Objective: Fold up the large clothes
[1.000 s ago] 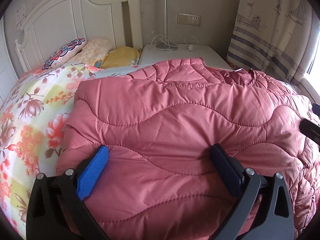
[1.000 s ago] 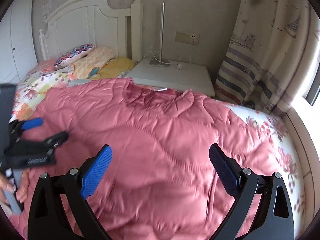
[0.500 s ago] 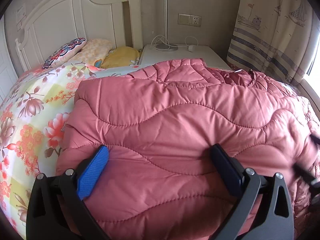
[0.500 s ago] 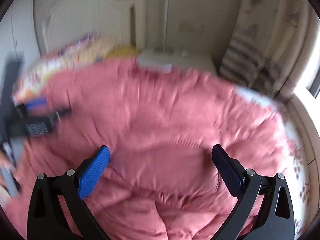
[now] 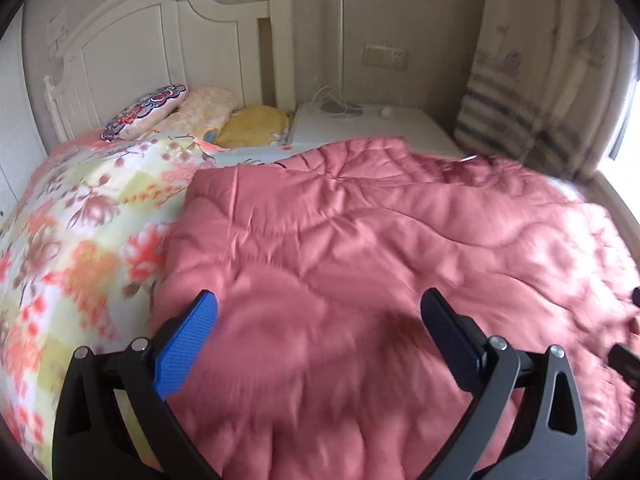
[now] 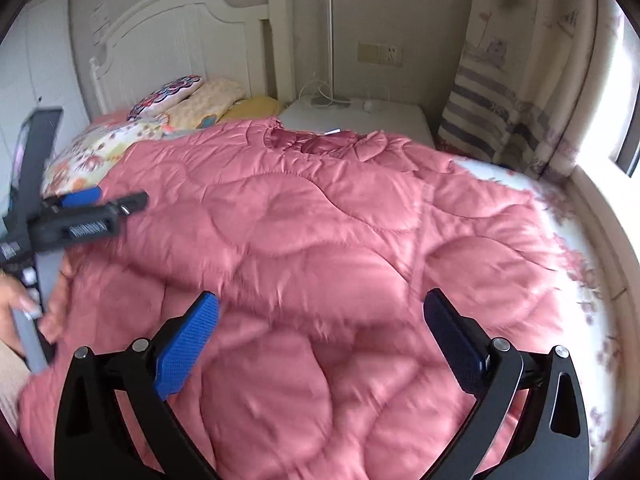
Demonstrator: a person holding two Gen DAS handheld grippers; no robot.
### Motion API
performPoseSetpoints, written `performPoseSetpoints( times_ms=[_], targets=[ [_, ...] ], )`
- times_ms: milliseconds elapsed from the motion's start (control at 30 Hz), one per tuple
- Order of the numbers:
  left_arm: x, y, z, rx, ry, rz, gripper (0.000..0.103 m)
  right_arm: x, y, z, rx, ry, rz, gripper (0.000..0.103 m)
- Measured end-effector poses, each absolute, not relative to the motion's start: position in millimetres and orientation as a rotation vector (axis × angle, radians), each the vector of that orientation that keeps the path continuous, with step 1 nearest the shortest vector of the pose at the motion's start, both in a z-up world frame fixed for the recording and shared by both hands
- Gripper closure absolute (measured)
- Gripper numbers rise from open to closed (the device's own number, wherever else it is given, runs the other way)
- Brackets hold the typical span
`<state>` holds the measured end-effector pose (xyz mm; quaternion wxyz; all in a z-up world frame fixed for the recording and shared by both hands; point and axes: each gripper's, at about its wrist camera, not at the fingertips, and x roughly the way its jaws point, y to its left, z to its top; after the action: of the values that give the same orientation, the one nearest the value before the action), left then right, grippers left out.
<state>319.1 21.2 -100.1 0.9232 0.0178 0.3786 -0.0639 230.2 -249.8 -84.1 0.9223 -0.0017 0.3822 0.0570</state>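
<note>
Both hand-held grippers, left (image 5: 319,326) and right (image 6: 320,330), hover with jaws apart and empty over the pink coat (image 6: 320,220) spread beneath them on the bed (image 5: 80,248); between folds, each next needs an edge to pinch.

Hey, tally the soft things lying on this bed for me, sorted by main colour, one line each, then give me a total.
Pink: 1, the quilted coat
Yellow: 1, the yellow cushion
Cream: 1, the cream pillow
Multicolour pattern: 1, the embroidered pillow
Total: 4
</note>
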Motion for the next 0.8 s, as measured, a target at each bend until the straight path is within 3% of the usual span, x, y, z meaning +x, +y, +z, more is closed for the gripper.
performPoseSetpoints(
  times_ms=[133, 267, 567, 800],
  targets=[
    [267, 33, -96, 0.056, 0.799, -0.147, 0.002, 198, -276, -92, -0.034, 0.830, 0.084, 0.004],
    [254, 46, -140, 0.117, 0.921, -0.094, 0.002, 195, -302, -136, -0.007, 0.960, 0.025, 0.004],
    [224, 60, -113, 0.001, 0.887, -0.123, 0.002, 168, -288, -110, 0.005, 0.892, 0.060, 0.004],
    [174, 15, -139, 0.224, 0.912, -0.181, 0.002, 131, -247, -123, -0.163, 0.913, 0.182, 0.004]
  ],
)
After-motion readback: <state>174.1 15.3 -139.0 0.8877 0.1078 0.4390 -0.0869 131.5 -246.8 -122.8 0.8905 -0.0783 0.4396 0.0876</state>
